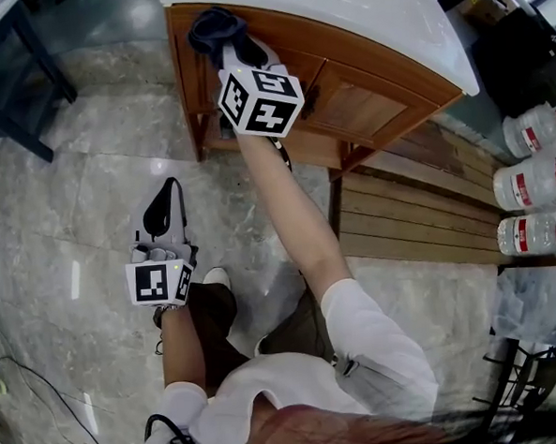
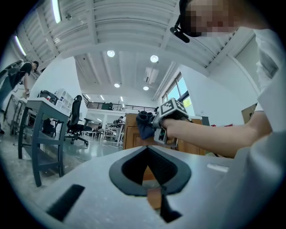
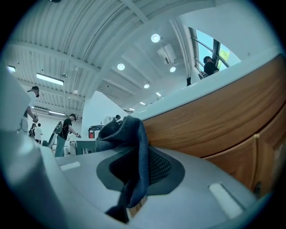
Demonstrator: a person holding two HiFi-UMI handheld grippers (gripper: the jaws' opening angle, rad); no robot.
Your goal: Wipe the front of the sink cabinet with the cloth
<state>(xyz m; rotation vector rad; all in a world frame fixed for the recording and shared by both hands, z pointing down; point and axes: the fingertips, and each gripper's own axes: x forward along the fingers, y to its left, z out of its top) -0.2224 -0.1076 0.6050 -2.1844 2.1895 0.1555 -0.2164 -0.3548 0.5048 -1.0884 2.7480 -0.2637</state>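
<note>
At seven o'clock in the head view, the left gripper [image 1: 170,190] is held idle over the marble floor [image 1: 88,181], its jaws together on nothing. Farther out, near twelve o'clock, the right gripper [image 1: 225,43] is clamped on the dark blue cloth [image 1: 211,25]. The cloth is seen at the upper band of the wooden sink cabinet front [image 1: 369,103], seemingly touching it, just under the white countertop [image 1: 340,6]. The stroke is best carried along the band toward three o'clock, with the bunched cloth pressed flat and the jaw tips kept off the wood.

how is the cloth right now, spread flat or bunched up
Bunched up: the cloth hangs in crumpled folds, clamped in the right claw, up at the cabinet front.
</note>
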